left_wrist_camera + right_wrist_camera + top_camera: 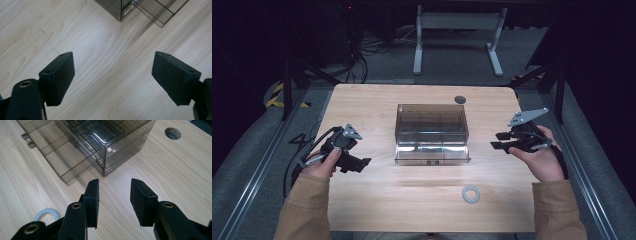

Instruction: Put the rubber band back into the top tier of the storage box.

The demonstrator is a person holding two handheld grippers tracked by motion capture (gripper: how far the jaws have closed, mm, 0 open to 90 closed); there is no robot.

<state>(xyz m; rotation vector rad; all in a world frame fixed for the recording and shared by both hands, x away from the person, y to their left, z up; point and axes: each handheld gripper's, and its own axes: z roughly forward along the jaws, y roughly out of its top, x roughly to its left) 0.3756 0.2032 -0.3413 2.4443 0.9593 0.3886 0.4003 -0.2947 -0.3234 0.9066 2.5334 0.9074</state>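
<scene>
A person seated at a pale wood-grain desk (377, 200) holds a two-jaw gripper in each hand, both empty, either side of a smoked clear plastic drawer organizer (432, 131) that stands at the middle of the desk. Its bottom drawer (62, 157) is pulled partly out toward the person, a small handle at its front. The left gripper (357, 162) hangs over bare wood well left of the box, jaws spread wide. The right gripper (501, 140) sits to the box's right, jaws parted by a narrower gap and aimed at its near corner.

A white coiled hair tie (470, 194) lies alone on the desk in front of the organizer, nearer the right hand, apart from everything else. It looks light, soft and springy, likely to flatten and slip under a hard pinch; a grip across one side of the ring, taken from above, seems safest. The drawer looks rigid but thin-walled and slick, best moved by its handle or front edge.

A round cable hole (459, 99) pierces the far side of the desk. Beyond, the room is dark, with grey carpet, trailing cables and the white legs of another table (457, 42).
</scene>
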